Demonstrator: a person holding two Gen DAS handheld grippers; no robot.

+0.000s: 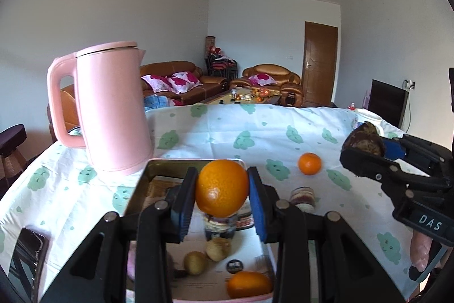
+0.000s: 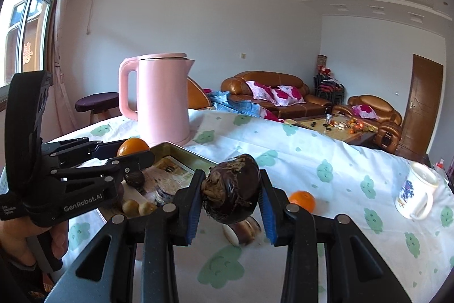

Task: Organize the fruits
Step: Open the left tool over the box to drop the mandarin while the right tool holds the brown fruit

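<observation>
My left gripper (image 1: 222,199) is shut on a large orange (image 1: 221,183), held above a metal tray (image 1: 176,161). In the tray lie two kiwis (image 1: 195,262), another orange (image 1: 249,284) and an upright jar (image 1: 221,227). My right gripper (image 2: 231,198) is shut on a dark brown, rough-skinned fruit (image 2: 235,183), held above the tablecloth to the right of the tray (image 2: 184,152). Each view also shows the other hand: the right gripper (image 1: 366,149) with the dark fruit (image 1: 366,138), and the left gripper (image 2: 133,154) with the orange (image 2: 132,146). A small orange (image 1: 309,163) (image 2: 302,200) lies loose on the cloth.
A tall pink kettle (image 1: 113,110) (image 2: 163,101) stands just behind the tray's left end. A jar (image 1: 303,198) (image 2: 245,229) lies on its side right of the tray. A patterned mug (image 2: 415,195) stands at the far right and a phone (image 1: 28,254) lies at the left edge.
</observation>
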